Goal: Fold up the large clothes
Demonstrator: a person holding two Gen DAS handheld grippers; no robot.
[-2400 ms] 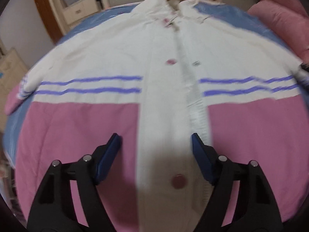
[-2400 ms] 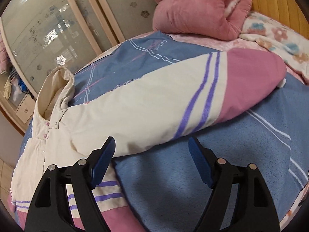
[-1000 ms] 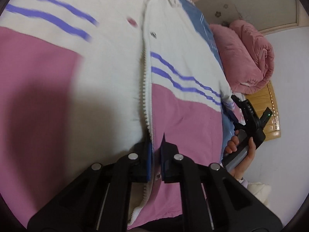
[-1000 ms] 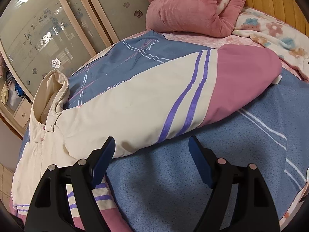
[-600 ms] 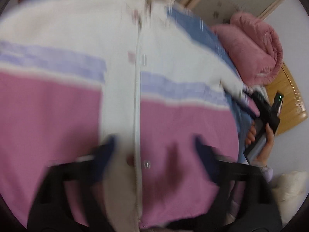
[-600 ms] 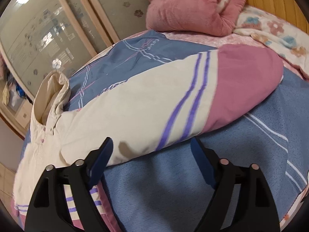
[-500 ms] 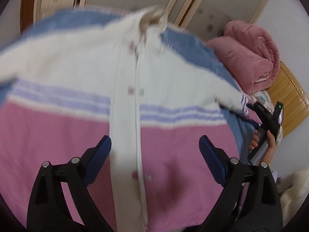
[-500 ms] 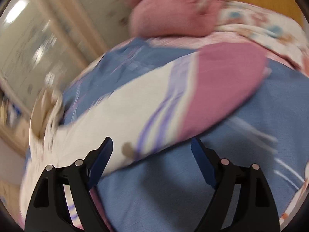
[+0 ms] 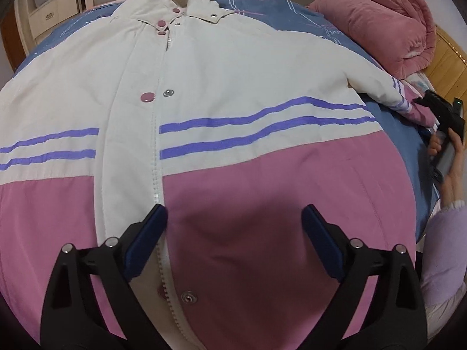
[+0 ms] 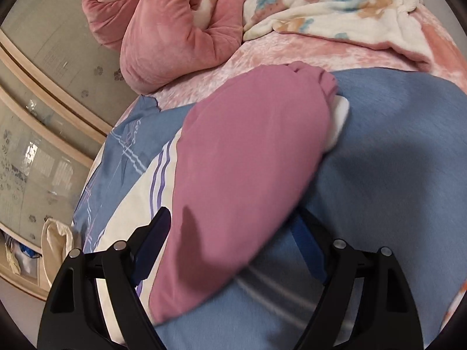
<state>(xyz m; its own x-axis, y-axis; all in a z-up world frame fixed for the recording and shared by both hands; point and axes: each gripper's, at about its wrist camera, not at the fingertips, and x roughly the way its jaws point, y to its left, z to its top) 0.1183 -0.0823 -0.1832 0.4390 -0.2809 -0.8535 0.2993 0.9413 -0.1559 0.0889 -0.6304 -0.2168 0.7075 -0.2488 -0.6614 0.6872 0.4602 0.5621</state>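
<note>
My left gripper (image 9: 233, 227) hangs over the lower front of the jacket (image 9: 233, 73), above the pink panel. Its jaws have just been opening and now stand wide with nothing between them. The zip (image 9: 156, 160) runs up from under its left finger to the collar.

The jacket lies face up and spread flat on the blue sheet (image 10: 394, 175), with the collar at the far end.

My right gripper (image 10: 230, 214) is out at the jacket's right sleeve (image 10: 248, 160). Its jaws have just been closing, and the pink end of the sleeve fills the gap between them. One pad is against its near edge; the other is partly hidden behind its far edge. I read that as a hold on the sleeve. The cuff lies beyond the fingers on the sheet. In the left view that gripper shows at the sleeve's end, with a hand (image 9: 449, 157) around its handle.

Counted:
- One jacket.
- One sleeve fully in view.
- Two grippers.
- Two purple stripes (image 9: 262, 122) on each side of the zip, and two more on the sleeve.
- Three round pink snaps (image 9: 146, 97) above the left gripper.
- Three silver studs (image 9: 167, 93).
- One rolled pink quilt (image 10: 163, 29) beyond the sleeve.
- One flowered blanket (image 10: 321, 8) beside the quilt.
</note>
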